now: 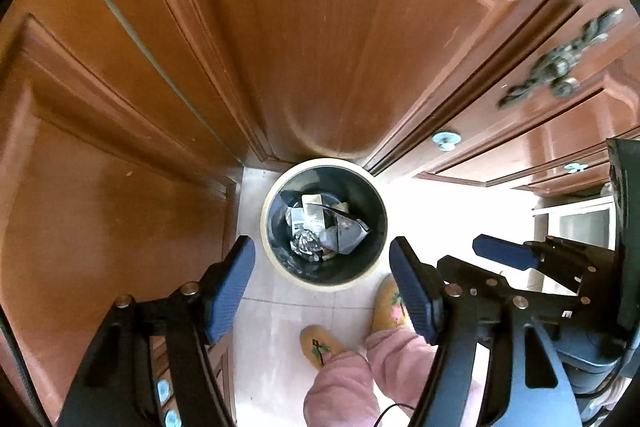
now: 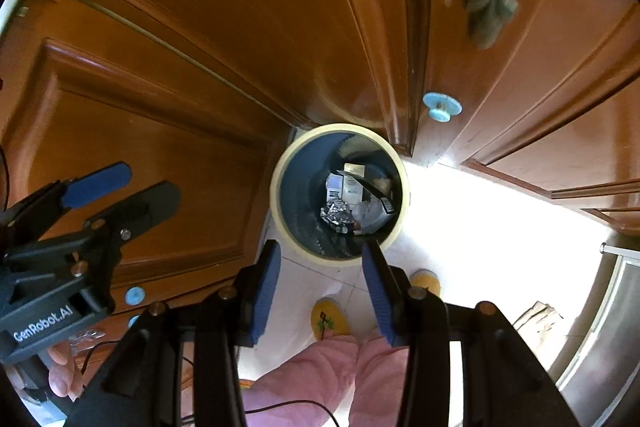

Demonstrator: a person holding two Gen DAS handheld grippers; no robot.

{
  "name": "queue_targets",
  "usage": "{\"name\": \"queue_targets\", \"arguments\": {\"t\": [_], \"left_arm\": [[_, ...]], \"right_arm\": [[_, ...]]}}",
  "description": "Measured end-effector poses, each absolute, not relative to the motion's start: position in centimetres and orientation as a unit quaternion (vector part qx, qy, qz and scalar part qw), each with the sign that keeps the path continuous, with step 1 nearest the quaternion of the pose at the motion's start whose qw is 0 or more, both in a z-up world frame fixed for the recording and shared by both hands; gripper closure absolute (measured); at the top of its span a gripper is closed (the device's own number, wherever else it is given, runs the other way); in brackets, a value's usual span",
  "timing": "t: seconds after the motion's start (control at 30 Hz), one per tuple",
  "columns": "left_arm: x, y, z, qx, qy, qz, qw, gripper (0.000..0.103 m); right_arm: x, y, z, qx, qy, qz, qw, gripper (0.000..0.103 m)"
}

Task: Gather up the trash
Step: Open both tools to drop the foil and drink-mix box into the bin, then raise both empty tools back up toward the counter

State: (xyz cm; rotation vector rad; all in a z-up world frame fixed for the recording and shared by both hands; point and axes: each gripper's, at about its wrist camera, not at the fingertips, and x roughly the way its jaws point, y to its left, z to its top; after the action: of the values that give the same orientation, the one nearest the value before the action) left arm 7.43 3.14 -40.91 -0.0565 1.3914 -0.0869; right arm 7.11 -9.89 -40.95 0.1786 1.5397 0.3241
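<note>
Looking straight down from both wrists, I have the bin [image 1: 324, 225] on the pale floor tiles [image 1: 276, 323], tucked against the brown wooden cabinet doors [image 1: 340, 39]. My left gripper [image 1: 322, 291] hangs above its 6 o'clock rim with the jaws wide apart and nothing between them; my right gripper [image 2: 320, 297] sits likewise over the near rim, jaws spread a little less, also empty. Trash already lies at the bottom: a crumpled foil ball [image 1: 306, 247] at about 7 o'clock, small cartons [image 1: 314, 213] toward 12, and grey wrappers [image 1: 346, 235] toward 4. Yellow slippers [image 1: 390, 303] and pink trouser legs [image 1: 344, 383] show at 6 o'clock, below the bin. I judge the drop step finished for this round, since neither gripper carries anything. Next move, as I see it: lift both away from the bin and look for further litter, none of which shows on the floor in either view.
</note>
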Motion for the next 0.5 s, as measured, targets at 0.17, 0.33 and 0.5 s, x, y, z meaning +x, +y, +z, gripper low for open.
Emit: {"name": "queue_targets", "arguments": {"t": [0.17, 0.33, 0.5], "left_arm": [[6.7, 3.2, -35.4, -0.027, 0.631, -0.044, 0.774, 0.029], [5.9, 2.8, -29.1, -0.014, 0.609, -0.052, 0.792, 0.023], [5.5, 2.6, -23.3, -0.004, 0.577, -0.058, 0.815, 0.02]], "right_arm": [[6.6, -10.3, -35.7, 0.086, 0.682, 0.145, 0.712, 0.06], [5.9, -10.5, -30.2, 0.08, 0.667, 0.147, 0.726, 0.06], [5.0, -10.8, -24.4, 0.081, 0.642, 0.15, 0.747, 0.06]]}}
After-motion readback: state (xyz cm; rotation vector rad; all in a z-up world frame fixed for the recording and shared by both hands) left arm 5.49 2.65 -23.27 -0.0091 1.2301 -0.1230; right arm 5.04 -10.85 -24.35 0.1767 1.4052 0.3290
